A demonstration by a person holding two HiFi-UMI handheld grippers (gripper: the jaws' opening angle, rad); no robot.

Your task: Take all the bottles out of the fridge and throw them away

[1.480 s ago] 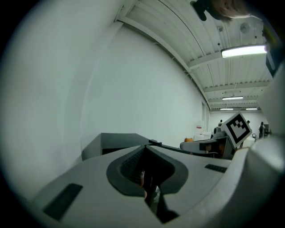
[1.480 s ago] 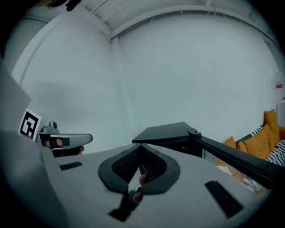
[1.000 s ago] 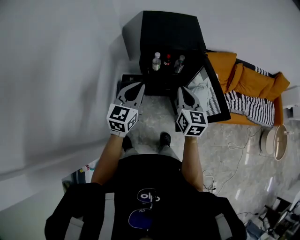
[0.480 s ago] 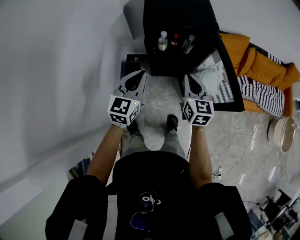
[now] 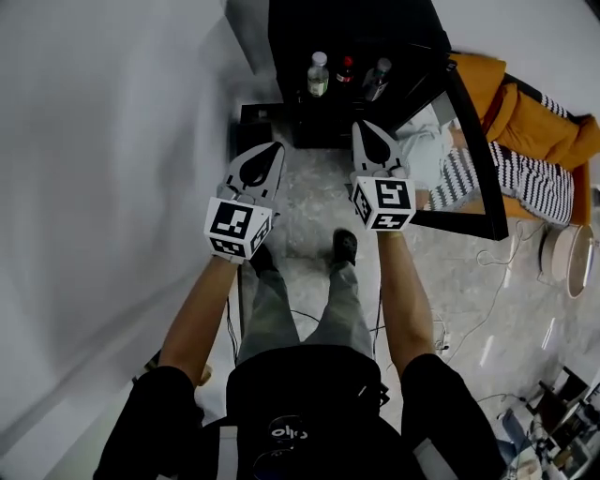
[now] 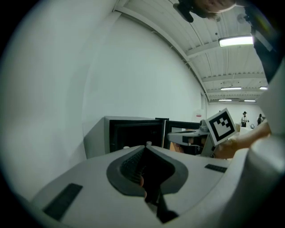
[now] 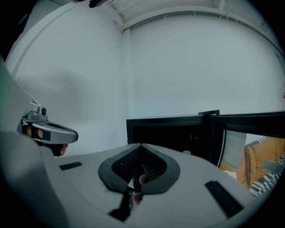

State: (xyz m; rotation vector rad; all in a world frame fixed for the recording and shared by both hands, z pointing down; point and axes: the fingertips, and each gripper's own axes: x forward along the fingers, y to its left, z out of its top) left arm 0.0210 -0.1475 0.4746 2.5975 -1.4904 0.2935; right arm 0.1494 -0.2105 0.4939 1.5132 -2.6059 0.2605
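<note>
Both tongs have come down and forward since a second ago, and the open fridge [image 5: 375,28] now sits closer in, at 12 o'clock in the head view. The left tongs [image 5: 272,150] and the right tongs [image 5: 363,128] are both pressed together with nothing between them, side by side and pointing at the fridge from just short of it.

Three bottles stand in a row at the front of the dark fridge interior. At 11 o'clock of the row is a clear bottle [image 5: 318,75] with a white cap. In the middle is a dark bottle [image 5: 345,70] with a red cap. At 1 o'clock is a second clear bottle [image 5: 377,80], leaning a little. None is touched by either tongs. The fridge door [image 5: 473,141] hangs open toward 2 o'clock, its black frame reaching down past the right tongs.

Underfoot is a pale marbled floor [image 5: 309,206], with the person's black shoe [image 5: 344,246] at the centre. A plain white wall [image 5: 112,141] fills everything from 7 to 11 o'clock. At 2 o'clock lies an orange sofa [image 5: 534,112] with a black-and-white striped cloth [image 5: 525,183] over it. Thin cables [image 5: 487,309] trail across the floor at 4 o'clock.
</note>
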